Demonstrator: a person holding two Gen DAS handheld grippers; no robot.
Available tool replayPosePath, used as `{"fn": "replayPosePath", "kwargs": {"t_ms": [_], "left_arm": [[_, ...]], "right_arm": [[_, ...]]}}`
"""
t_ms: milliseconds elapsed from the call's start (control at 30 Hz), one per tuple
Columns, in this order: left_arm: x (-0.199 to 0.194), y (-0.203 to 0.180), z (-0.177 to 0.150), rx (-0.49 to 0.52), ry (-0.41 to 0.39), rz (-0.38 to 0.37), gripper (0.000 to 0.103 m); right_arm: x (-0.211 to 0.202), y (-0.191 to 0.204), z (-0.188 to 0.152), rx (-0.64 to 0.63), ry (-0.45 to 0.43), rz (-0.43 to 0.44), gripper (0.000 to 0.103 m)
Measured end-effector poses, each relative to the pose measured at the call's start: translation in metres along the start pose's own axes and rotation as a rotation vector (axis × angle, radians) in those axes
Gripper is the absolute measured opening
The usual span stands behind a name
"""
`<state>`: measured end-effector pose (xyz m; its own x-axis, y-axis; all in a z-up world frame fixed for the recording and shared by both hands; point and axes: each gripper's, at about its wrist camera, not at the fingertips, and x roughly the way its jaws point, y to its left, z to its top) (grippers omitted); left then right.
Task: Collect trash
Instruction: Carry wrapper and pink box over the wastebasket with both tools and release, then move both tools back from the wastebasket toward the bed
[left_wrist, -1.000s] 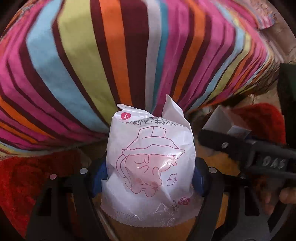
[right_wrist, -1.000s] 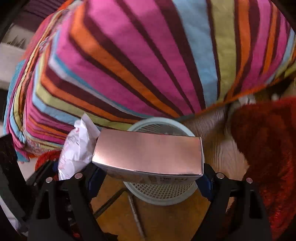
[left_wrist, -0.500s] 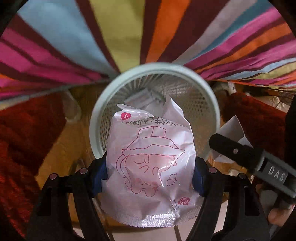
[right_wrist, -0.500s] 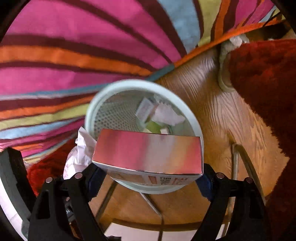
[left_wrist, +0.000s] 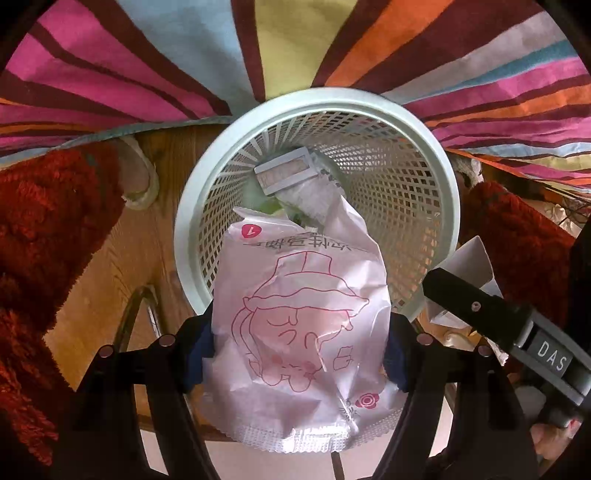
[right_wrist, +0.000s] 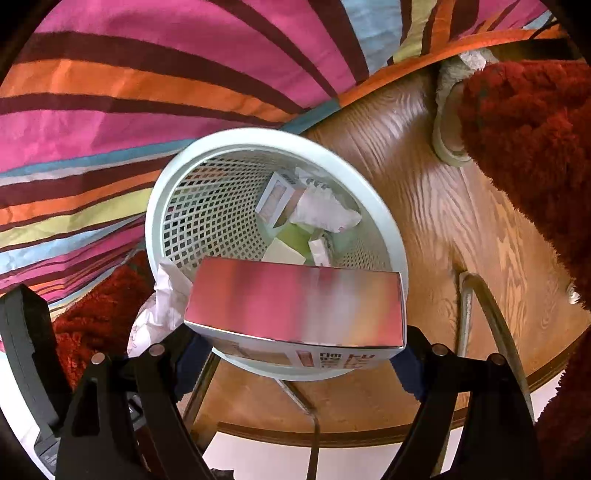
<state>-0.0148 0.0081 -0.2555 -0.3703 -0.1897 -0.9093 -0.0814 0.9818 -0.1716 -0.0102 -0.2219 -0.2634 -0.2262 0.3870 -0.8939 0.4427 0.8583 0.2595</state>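
Both grippers are seen pointed steeply down over the open mouth of a basket, each clamped on a piece of trash. After them, the largest thing in view is the striped cloth (left_wrist: 184, 74), which is draped across the top of both pictures, and red shaggy rugs (right_wrist: 535, 147) are spread over the wooden floor (right_wrist: 424, 177) on either side. On that floor the white mesh basket (left_wrist: 448, 206) is stood, close against the hanging edge of the cloth. The left gripper (left_wrist: 299, 350) is closed on a white plastic packet (left_wrist: 299, 332) printed with a pink cartoon drawing; the packet is held upright between the blue pads, its top edge seen over the basket opening. The right gripper (right_wrist: 295, 354) is clenched on a shiny pink box (right_wrist: 295, 302), held crosswise by its two ends just above the near rim of the basket. At the bottom of the basket a small carton (right_wrist: 275, 199), a crumpled white wrapper (right_wrist: 325, 212) and some pale green scraps are seen lying together. In each wrist view the other gripper's load is glimpsed at the side
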Motion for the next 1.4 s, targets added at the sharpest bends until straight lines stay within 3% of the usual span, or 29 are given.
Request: {"fn": "replayPosePath", "kwargs": {"t_ms": [400, 467, 533, 567, 600, 700, 1400], "left_arm": [[0.014, -0.004, -0.001, 0.009, 0.077, -0.007, 0.073], [0.019, -0.003, -0.002, -0.002, 0.100, -0.001, 0.075], [0.021, 0.000, -0.002, -0.025, 0.112, 0.006, 0.086], [0.022, 0.003, -0.002, -0.042, 0.115, 0.004, 0.086], [0.022, 0.006, -0.002, -0.056, 0.115, 0.002, 0.087], [0.021, 0.011, -0.002, -0.077, 0.111, -0.020, 0.090], [0.017, 0.016, -0.006, -0.090, 0.116, -0.038, 0.091]], "right_arm": [[0.013, -0.003, 0.003, 0.023, 0.042, 0.019, 0.080], [0.017, -0.003, 0.003, 0.023, 0.056, 0.040, 0.081], [0.018, -0.004, 0.005, 0.026, 0.054, 0.027, 0.082], [0.019, -0.005, 0.005, 0.029, 0.052, 0.019, 0.084], [0.019, -0.004, 0.005, 0.033, 0.048, 0.018, 0.096], [0.017, -0.003, 0.005, 0.041, 0.025, 0.022, 0.096], [0.014, -0.011, 0.006, 0.063, 0.022, 0.009, 0.096]]}}
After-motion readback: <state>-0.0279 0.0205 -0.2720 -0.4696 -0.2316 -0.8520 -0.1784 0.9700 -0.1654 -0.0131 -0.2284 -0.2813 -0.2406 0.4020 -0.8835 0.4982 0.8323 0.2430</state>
